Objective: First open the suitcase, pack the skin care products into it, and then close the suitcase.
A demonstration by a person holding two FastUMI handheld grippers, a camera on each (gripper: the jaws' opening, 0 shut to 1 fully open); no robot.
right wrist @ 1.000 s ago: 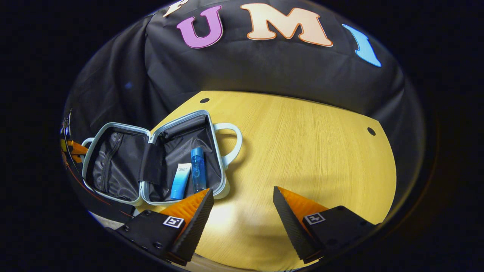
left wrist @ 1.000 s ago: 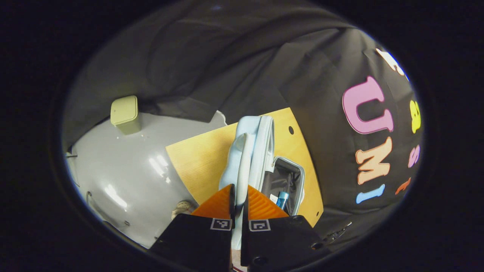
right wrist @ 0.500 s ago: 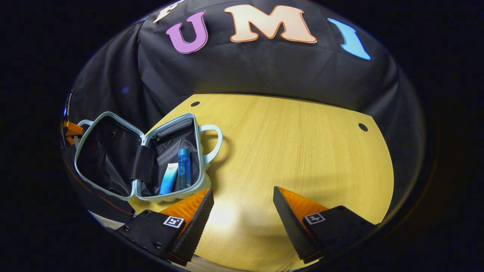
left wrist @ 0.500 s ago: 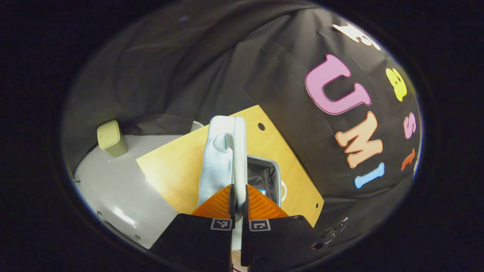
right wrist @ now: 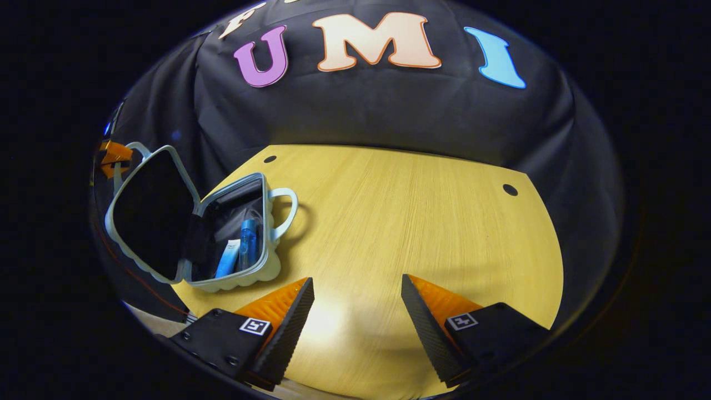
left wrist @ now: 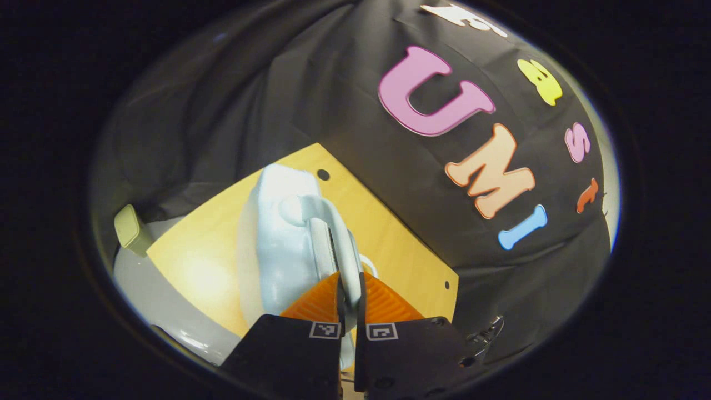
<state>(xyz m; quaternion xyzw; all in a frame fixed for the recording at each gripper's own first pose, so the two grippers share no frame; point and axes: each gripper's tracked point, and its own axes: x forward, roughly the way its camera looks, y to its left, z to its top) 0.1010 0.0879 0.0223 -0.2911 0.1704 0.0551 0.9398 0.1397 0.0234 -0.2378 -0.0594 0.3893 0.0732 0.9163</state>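
A: In the left gripper view the left hand-held gripper (left wrist: 350,291) was clamped on the lid handle (left wrist: 333,228) of the pale blue suitcase (left wrist: 272,239), both fingers pressed against that loop at the bottom centre of the frame.

B: And the lid (right wrist: 147,214) stood half raised at the left of the right gripper view, tilted over the lower half, its dark lining facing the camera.

A: In that lower half lay a blue bottle (right wrist: 248,244) and, just beside it, a white-and-blue tube (right wrist: 228,258), side by side against the black lining.

B: The suitcase sat on the wooden table (right wrist: 416,222), towards its left edge, with the second handle (right wrist: 283,214) sticking out to the right.

A: The right hand-held gripper (right wrist: 355,311) hung over bare wood at the bottom of the frame, fingers spread wide, gripping nothing.

B: At the far left of the left gripper view stood a small green bin (left wrist: 130,228) on the grey floor (left wrist: 150,289).
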